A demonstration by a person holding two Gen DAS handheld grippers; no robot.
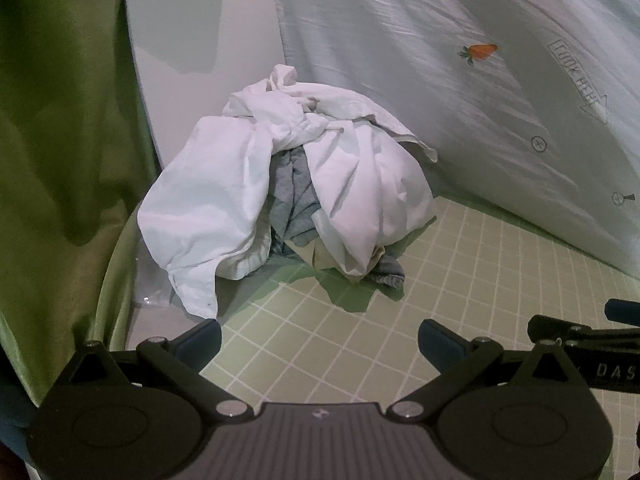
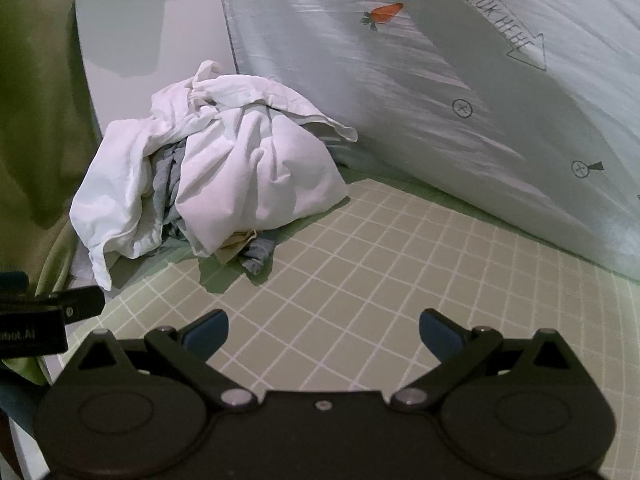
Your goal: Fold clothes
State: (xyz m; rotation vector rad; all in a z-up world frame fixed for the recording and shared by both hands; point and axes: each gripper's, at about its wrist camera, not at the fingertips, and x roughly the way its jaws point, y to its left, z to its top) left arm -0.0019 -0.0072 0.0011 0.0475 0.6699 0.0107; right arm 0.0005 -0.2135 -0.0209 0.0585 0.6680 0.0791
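A heap of crumpled clothes lies on the green checked sheet. A white shirt drapes over the top, with a grey garment and a beige piece under it. The heap also shows in the right wrist view: white shirt, grey garment, beige piece. My left gripper is open and empty, hovering in front of the heap. My right gripper is open and empty, to the right of the heap over the sheet. Neither touches the clothes.
A pale quilt with carrot prints and "LOOK HERE" lettering rises on the right; it also shows in the right wrist view. A green curtain hangs on the left. A pale wall or headboard stands behind the heap.
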